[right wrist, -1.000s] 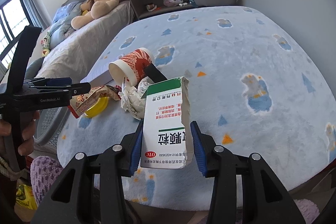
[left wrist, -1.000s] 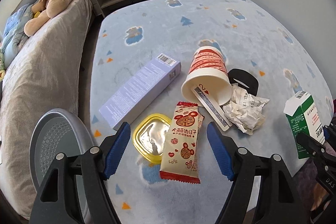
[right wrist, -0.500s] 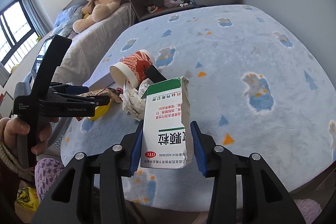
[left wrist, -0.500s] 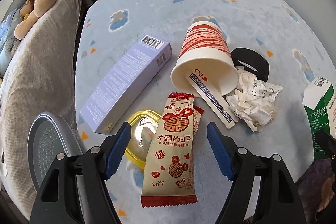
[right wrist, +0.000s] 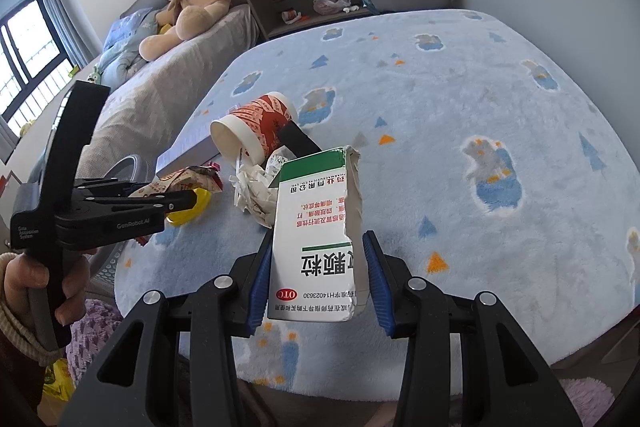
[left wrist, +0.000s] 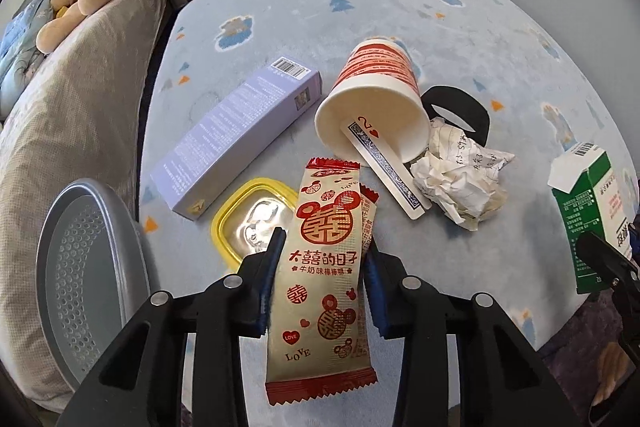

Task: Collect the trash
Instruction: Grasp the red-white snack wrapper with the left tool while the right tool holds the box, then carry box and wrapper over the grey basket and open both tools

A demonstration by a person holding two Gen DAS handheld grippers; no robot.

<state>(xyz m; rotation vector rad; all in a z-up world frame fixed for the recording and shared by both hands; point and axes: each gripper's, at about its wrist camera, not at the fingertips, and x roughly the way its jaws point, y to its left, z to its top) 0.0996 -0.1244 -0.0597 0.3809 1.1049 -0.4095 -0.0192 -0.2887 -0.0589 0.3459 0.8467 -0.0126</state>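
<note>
- left tool [left wrist: 322, 273] closed on candy wrapper [left wrist: 324, 267], pads pinching its long edges around mid-length; wrapper hangs lifted above the rug [left wrist: 440, 27]
- wrapper looks thin, glossy film: near weightless, floppy, likely slippery; mid-body pinch seems right, since an end grip would let it fold and flap
- a second wrapper [left wrist: 367, 211] peeks out behind the first; cannot tell if it is caught in the same pinch
- right tool [right wrist: 316, 273] closed on green and white medicine box [right wrist: 316, 239], pads on its two narrow sides near the lower end, box off the rug
- box has a torn top flap; light cardboard, probably empty, crushes if squeezed hard; the side-wall hold is the stiffest place
- just beyond the left tool, on the rug: yellow-rimmed foil lid [left wrist: 252, 217], flat and low, hard to get under; take by the rim
- purple carton [left wrist: 240, 135] lies flat, long and stiff; grip across the narrow width
- paper cup [left wrist: 376, 99] on its side, playing card [left wrist: 384, 171] sticking out of its mouth; cup rolls and dents, take by the rim wall
- crumpled paper [left wrist: 460, 183] touching the cup; soft, any pinch works
- grey perforated bin [left wrist: 76, 267] at the rug edge, left of the left tool, likely drop point
</note>
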